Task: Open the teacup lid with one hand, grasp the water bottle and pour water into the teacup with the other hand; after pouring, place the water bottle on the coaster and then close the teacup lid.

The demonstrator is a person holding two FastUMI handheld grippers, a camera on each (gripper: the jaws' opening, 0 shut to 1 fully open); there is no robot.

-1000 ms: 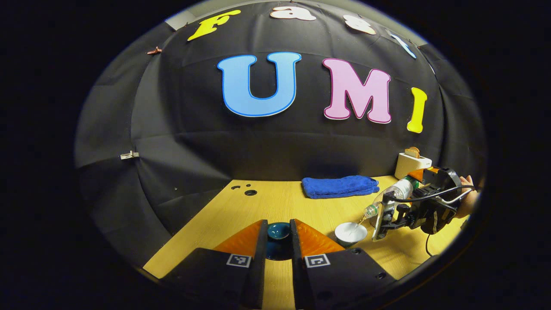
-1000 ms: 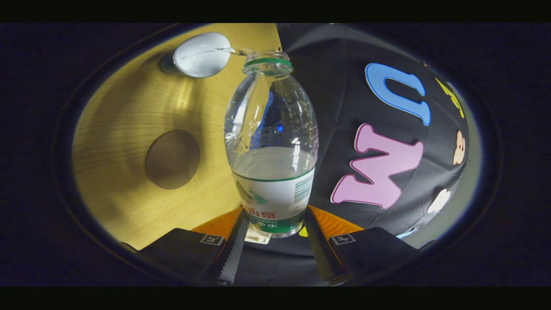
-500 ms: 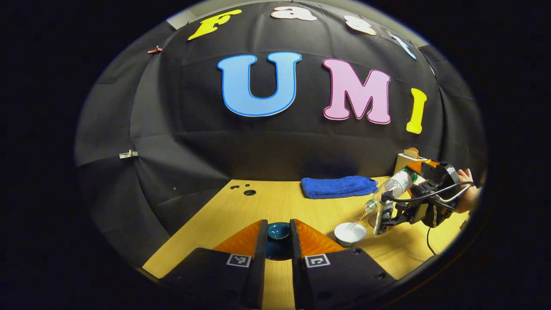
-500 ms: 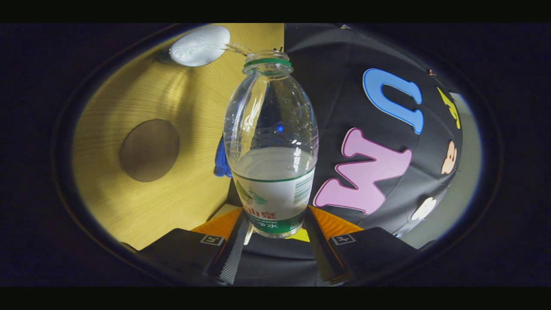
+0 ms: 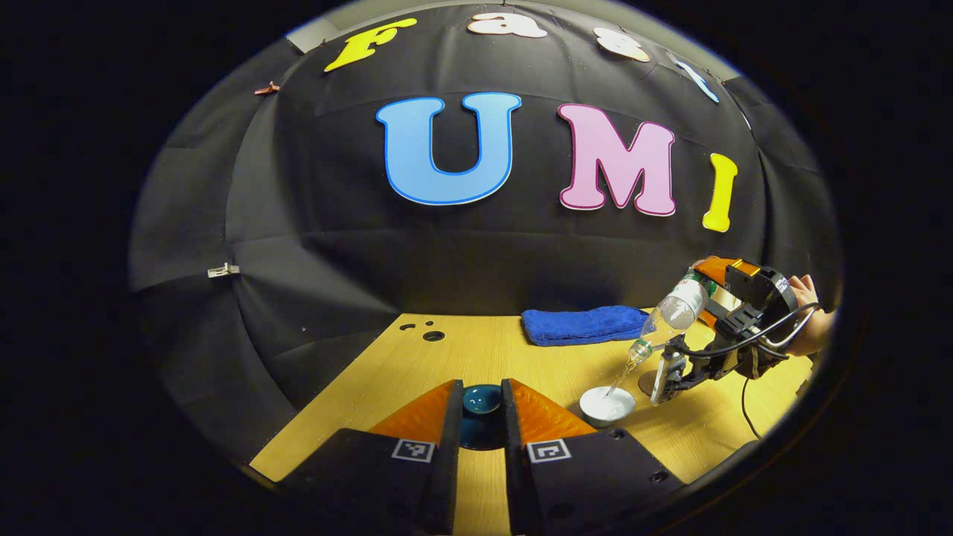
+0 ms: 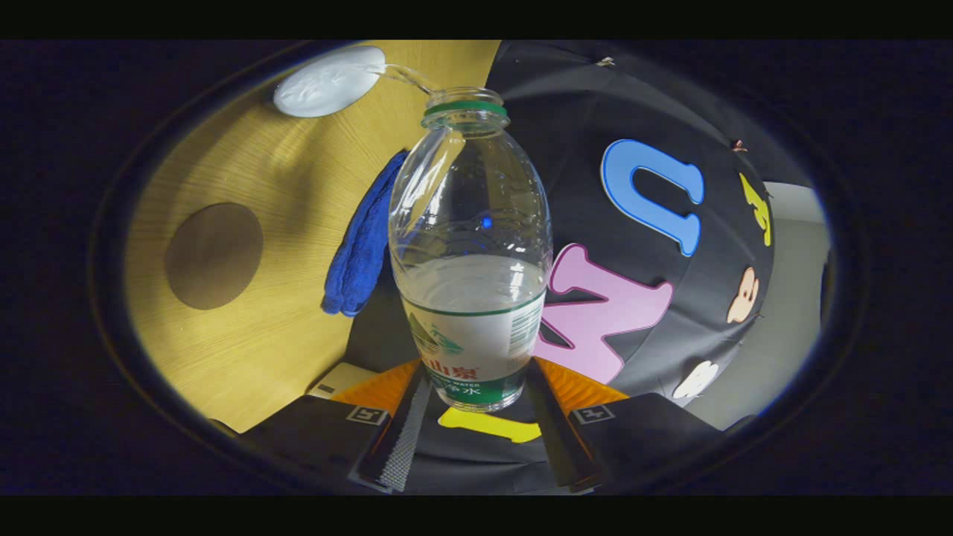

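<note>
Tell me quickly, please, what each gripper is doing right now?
Left gripper: shut on the lid.
Right gripper: shut on the water bottle, tipped and pouring into the teacup.

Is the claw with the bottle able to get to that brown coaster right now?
Probably yes. The right claw holds the water bottle, tipped and pouring into the teacup. The coaster lies bare on the table with nothing in between.

The left gripper view sits low over the counter [image 5: 476,350], facing the booth wall across it. The right gripper view looks steeply down, rolled sideways, close behind the water bottle [image 6: 470,275]. Both share the teacup [image 5: 607,403], blue towel [image 5: 584,324] and wall.
</note>
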